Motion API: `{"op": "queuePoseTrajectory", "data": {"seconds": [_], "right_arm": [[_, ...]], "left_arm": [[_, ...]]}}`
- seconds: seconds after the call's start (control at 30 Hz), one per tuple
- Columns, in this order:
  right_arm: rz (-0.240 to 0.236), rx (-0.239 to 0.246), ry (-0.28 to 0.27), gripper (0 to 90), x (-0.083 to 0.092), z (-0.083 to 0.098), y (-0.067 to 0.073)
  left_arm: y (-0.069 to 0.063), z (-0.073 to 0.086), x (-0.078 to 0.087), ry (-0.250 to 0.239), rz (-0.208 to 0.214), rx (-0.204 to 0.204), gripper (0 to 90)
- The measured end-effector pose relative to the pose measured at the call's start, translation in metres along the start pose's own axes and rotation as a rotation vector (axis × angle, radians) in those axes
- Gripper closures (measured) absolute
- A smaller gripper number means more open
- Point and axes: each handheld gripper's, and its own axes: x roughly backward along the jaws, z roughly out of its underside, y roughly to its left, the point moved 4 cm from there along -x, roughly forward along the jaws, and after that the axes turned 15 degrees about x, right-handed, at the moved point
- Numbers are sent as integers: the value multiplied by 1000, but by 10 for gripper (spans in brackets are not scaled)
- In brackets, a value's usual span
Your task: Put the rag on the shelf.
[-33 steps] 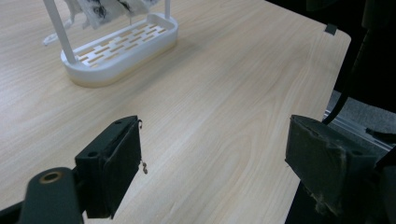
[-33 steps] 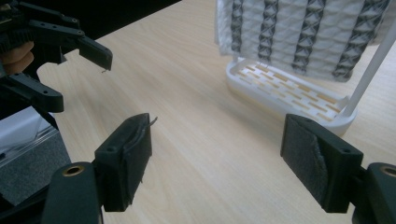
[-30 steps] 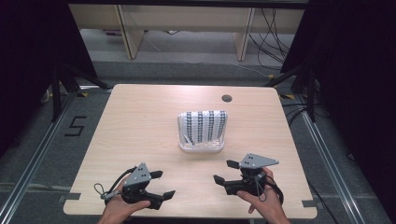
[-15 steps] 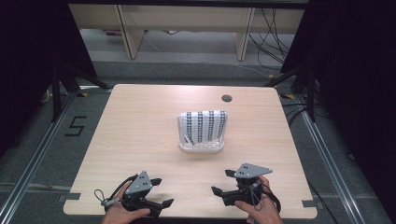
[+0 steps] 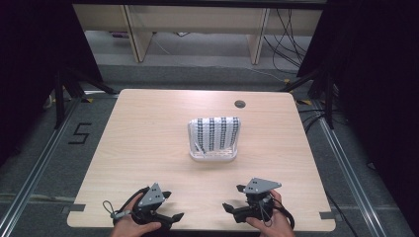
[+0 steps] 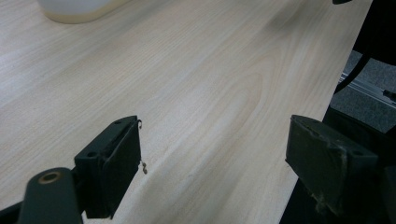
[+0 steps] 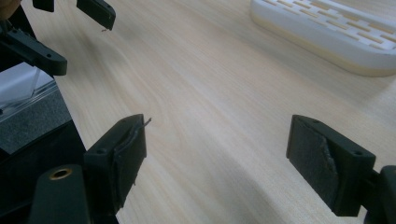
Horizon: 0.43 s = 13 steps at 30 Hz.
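Note:
A white slotted tray (image 5: 212, 154) stands at the middle of the wooden table (image 5: 148, 128) and holds an upright item with dark and white stripes (image 5: 216, 132). My left gripper (image 5: 173, 205) rests low near the front edge, jaws wide apart over bare wood (image 6: 215, 158). My right gripper (image 5: 233, 197) sits to its right, also near the front edge. It is open, its jaws have just been opening, and nothing lies between them (image 7: 217, 158). The tray's slotted base (image 7: 327, 32) lies beyond the right gripper, well apart from it. The left gripper's fingertips (image 7: 95, 11) show in the right gripper view.
A round cable hole (image 5: 240, 104) sits near the table's far edge. Beyond the table stand shelf legs (image 5: 133, 34) and loose cables (image 5: 286, 24) on the floor. A "5" mark (image 5: 79, 133) is on the floor at the left. The front edge runs just under both hands.
The right gripper has sunk and drawn back toward the front edge, shifting slightly left. The left gripper has eased a little toward the front edge. The tray has not moved.

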Motion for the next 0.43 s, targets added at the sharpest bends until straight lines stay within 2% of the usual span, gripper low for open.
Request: {"op": "queuePoseTrajectory", "data": {"seconds": [0.13,0.23,0.27,0.33,0.43], "right_arm": [[2,-9,6,212,-1,2,-1],[6,-13,7,213,-1,2,-2],[10,-16,7,212,0,2,-2],[5,-14,5,213,-1,3,-2],[12,-9,2,213,-1,3,-3]], "left_arm": [[0,0,-1,-8,2,10,174],[3,1,1,21,-16,-9,174],[2,0,0,1,0,3,174],[2,1,-2,-12,3,14,174],[5,1,-1,7,-11,1,174]]}}
